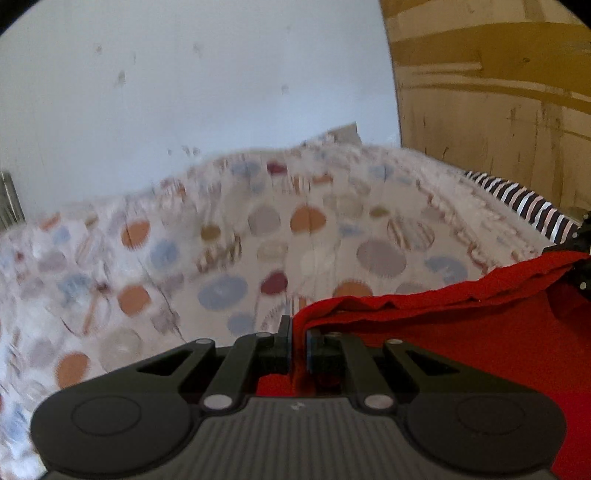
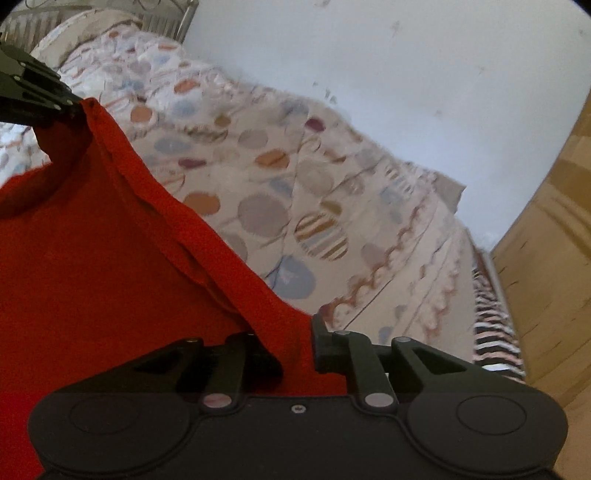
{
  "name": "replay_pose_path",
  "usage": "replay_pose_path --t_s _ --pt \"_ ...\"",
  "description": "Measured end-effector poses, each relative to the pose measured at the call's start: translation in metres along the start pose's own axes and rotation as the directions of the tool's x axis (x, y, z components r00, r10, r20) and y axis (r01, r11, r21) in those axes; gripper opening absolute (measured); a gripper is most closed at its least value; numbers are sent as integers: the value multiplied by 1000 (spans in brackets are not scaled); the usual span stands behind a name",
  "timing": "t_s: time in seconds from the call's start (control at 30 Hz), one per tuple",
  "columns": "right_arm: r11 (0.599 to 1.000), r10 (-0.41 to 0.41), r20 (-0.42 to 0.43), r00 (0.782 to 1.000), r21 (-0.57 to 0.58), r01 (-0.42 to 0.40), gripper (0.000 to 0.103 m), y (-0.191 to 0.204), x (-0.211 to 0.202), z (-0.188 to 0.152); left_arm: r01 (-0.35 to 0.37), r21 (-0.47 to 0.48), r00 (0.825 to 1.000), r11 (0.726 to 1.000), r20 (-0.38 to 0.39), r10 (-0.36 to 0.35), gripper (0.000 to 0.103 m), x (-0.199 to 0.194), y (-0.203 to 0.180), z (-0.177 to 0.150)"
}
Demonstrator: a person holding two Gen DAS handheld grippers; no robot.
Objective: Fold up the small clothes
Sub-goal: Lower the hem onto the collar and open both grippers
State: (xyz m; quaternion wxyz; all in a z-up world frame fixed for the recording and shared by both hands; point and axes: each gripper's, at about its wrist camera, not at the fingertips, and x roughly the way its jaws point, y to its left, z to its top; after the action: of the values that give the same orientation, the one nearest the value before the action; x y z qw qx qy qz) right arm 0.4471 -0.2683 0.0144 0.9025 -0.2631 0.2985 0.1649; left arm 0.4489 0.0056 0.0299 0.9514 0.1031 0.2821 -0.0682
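Clearly, the left gripper [image 1: 299, 332] has its jaws pressed together on a bunched edge of the red garment [image 1: 461, 332]; the cloth runs from that pinch away to the right, where the dark tip of the right gripper [image 1: 581, 240] shows at the frame's edge, meeting the far corner of the same edge. Seen from the right wrist, the right gripper [image 2: 295, 328] has the red garment [image 2: 110, 258] passing between its fingers; the right finger [image 2: 319, 332] stands a little off the fabric and the left one is hidden behind the cloth, so the jaws are slightly parted and whether they press on it I cannot tell. In that view the left gripper [image 2: 70, 103] appears at the upper left, holding the other corner; the garment hangs stretched between the two, raised above the bed, its lower part draping toward the cameras. Below lies a bedspread [image 1: 258, 240] printed with orange, blue, grey and maroon dots, blurred in both views; a black-and-white striped cloth [image 1: 524, 203] lies along the bed's far edge beside a wooden wardrobe [image 1: 498, 110]; a pale wall [image 1: 184, 74] rises behind; a metal bed frame [image 2: 162, 22] and a pillow [image 2: 74, 29] show at the top of the right wrist view.
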Motion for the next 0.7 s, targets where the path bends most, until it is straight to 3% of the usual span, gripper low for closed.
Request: replay_pose_path --t_s 0.17,0.27,0.33,0.37,0.4,0.47,0.57,0.6,0.7 --pt "999 46 -40 998 11 -46 28 -1 20 -13 54 -79 996 995 -66 -59 8 29 15 -13" --pt "998 59 -47 997 35 -57 38 -5 23 -16 92 -113 991 989 -86 -102 12 36 22 -17" --pt "996 64 -50 997 66 -61 53 -11 26 -16 120 -143 986 982 -100 -135 18 39 27 -19" --pt "995 64 -51 997 82 -60 58 -14 27 -16 132 -165 983 977 -104 -150 27 39 31 -20" --pt "993 64 -51 997 102 -59 65 -17 28 -15 134 -196 982 971 -107 -158 51 39 36 -21" --pt "985 81 -50 995 156 -72 77 -27 29 -14 128 -253 982 959 -100 -158 78 36 46 -20" --pt "957 117 -35 992 270 -104 90 -45 30 -14 154 -319 981 935 -60 -182 88 29 64 -18" --pt "940 138 -30 990 318 -121 93 -51 30 -14 161 -335 981 928 -49 -188 96 26 69 -17" --pt "868 196 6 980 464 -177 98 -71 29 -16 155 -350 986 924 5 -164 101 11 82 -15"
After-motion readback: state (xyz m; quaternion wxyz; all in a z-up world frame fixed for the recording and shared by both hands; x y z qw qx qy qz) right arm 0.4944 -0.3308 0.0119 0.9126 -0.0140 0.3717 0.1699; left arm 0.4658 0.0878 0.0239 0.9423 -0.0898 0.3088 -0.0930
